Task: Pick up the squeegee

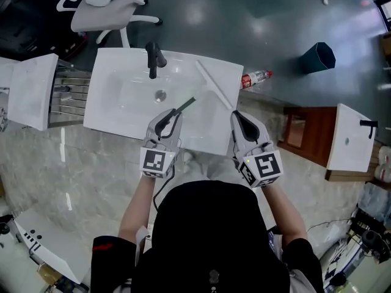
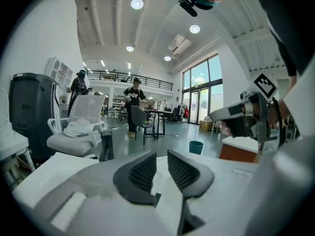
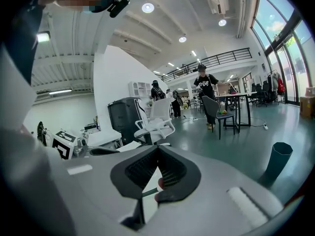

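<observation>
Lying in the white sink, the squeegee points its green handle toward the left tongs, narrowly parted and empty; they should widen, straddle the handle squarely, then close. The right tongs are closed, empty

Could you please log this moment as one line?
left gripper open | right gripper shut | squeegee lying on sink, not gripped
</observation>
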